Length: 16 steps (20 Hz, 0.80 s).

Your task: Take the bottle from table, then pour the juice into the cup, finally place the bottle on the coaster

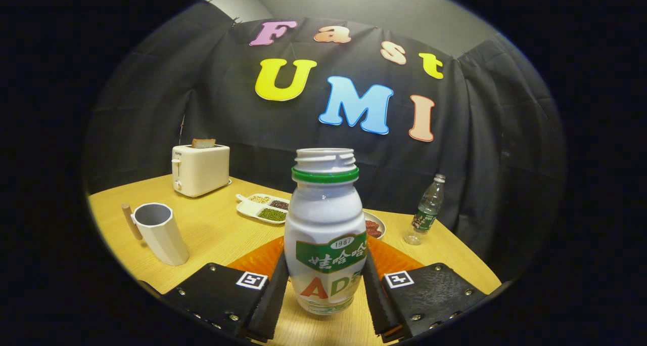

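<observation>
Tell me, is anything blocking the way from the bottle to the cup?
Nothing visible blocks it. The bottle stands between the gripper fingers, which touch its sides. The cup stands off to the left with bare table between them. The toaster and snack tray sit farther back.

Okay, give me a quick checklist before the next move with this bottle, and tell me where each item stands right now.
1. Bottle sits between the fingers of the tool: ok.
2. Both fingers pressing on the bottle: cannot tell; they flank it closely.
3. Bottle upright, cap off: ok.
4. Cup upright with its mouth open, beside the toaster: ok.
5. Orange coaster lies just behind the bottle: ok.
6. Juice level in the bottle: cannot tell.
</observation>
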{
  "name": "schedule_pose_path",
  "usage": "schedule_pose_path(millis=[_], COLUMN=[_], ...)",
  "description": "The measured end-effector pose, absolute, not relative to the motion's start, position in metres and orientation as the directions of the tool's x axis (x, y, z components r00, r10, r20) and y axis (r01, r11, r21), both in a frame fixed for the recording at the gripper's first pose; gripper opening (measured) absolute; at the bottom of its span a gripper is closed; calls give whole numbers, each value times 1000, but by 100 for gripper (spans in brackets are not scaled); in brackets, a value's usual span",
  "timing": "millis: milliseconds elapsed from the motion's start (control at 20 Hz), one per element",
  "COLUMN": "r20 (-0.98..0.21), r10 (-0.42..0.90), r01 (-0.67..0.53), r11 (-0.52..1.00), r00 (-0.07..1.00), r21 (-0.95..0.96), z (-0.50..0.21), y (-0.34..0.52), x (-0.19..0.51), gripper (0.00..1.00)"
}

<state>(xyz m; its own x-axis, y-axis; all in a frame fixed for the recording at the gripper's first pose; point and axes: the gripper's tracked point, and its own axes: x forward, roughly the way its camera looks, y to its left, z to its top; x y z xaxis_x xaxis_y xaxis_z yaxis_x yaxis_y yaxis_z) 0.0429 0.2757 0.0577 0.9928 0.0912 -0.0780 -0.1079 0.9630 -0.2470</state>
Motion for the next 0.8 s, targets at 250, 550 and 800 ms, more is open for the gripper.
schedule_pose_path(millis=[250,550,800], r20=[-101,-109,-101], r10=[104,122,127], r01=[-131,-159,-163], r11=[936,878,806], r00=[989,987,987], r21=[-326,-452,-570], z=[58,56,52], y=[299,329,348], x=[45,44,42], gripper=[70,69,69])
